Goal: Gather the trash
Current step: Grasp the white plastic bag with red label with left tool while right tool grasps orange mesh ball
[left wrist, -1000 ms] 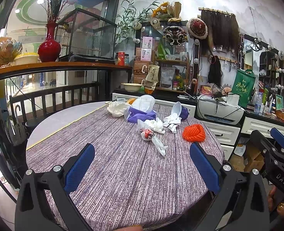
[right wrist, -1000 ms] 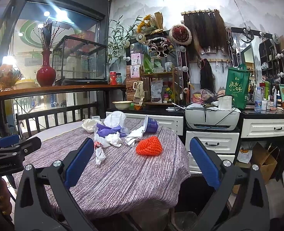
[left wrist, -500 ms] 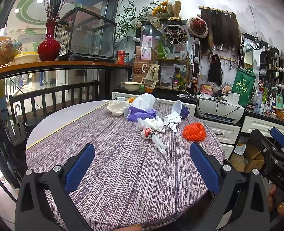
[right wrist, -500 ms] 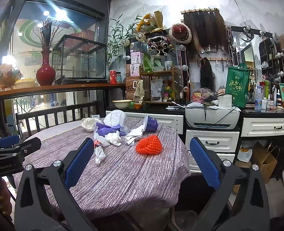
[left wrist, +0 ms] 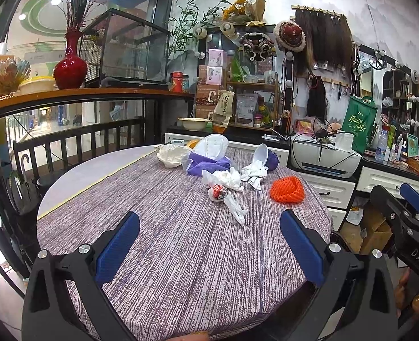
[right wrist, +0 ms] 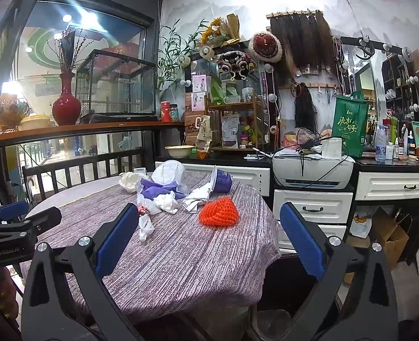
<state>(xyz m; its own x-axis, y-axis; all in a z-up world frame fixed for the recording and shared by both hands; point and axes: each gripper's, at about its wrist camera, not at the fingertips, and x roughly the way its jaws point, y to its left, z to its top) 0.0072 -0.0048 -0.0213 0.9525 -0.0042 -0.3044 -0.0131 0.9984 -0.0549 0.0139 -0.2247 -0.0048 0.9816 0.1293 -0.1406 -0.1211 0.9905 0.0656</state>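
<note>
Both jaws are standing wide open, holding nothing: left gripper [left wrist: 209, 244], right gripper [right wrist: 209, 236]. Trash [left wrist: 226, 179] is lying far across the table [left wrist: 181, 255], right of middle. It looks light, soft and crinkly; pinching a loose fold should work.

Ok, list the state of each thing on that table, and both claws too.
left claw: open, empty, above the near table edge
right claw: open, empty
purple cup: tipped on its side
orange net: crumpled, lying alone
white tissue: crumpled
white plastic bag: twisted, lying flat
purple bag: slumped under a white lid
tablecloth: spread, hanging over the edge
</note>
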